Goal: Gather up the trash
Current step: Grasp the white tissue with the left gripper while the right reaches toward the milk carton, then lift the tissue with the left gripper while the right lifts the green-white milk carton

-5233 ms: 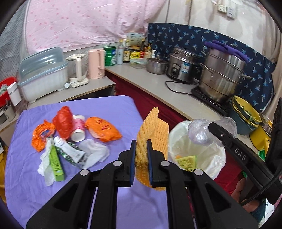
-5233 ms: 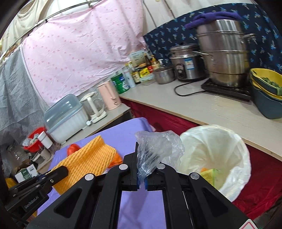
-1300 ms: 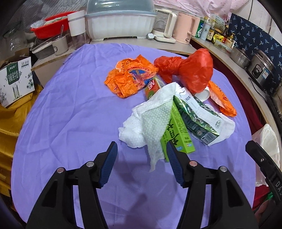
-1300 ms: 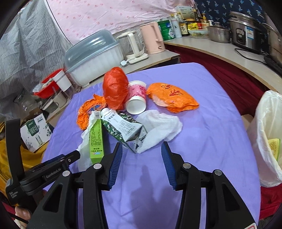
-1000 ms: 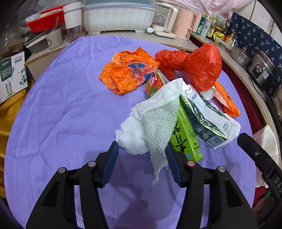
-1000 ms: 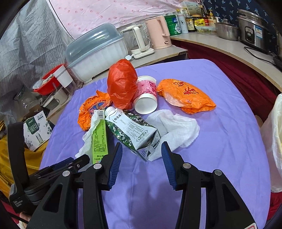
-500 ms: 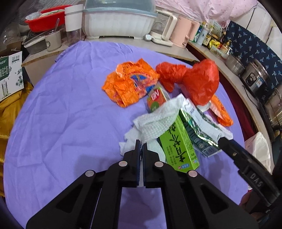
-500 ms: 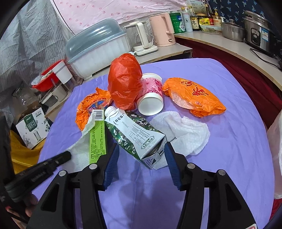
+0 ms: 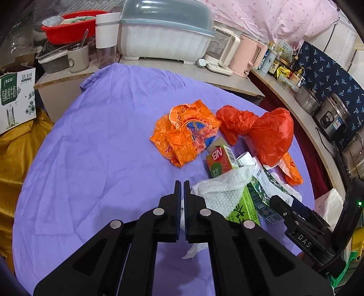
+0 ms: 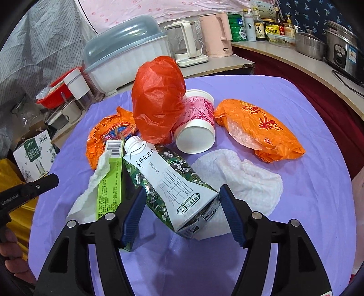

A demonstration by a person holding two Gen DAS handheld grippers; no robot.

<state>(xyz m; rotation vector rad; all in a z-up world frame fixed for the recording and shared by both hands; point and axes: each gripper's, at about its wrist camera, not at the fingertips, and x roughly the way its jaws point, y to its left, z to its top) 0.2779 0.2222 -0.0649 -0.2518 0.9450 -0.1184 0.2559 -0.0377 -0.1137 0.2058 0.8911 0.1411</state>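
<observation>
left hand-held gripper pinching dimpled paper towel | right hand-held gripper straddling glossy carton

You face a table under a purple cloth. Behind it a pink dotted curtain hangs. A counter runs along your right.

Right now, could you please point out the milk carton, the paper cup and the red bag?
milk carton (image 10: 168,182), right wrist view, white front panel.
paper cup (image 10: 195,136), right wrist view, white base.
red bag (image 10: 157,98), right wrist view, crumpled middle.
</observation>
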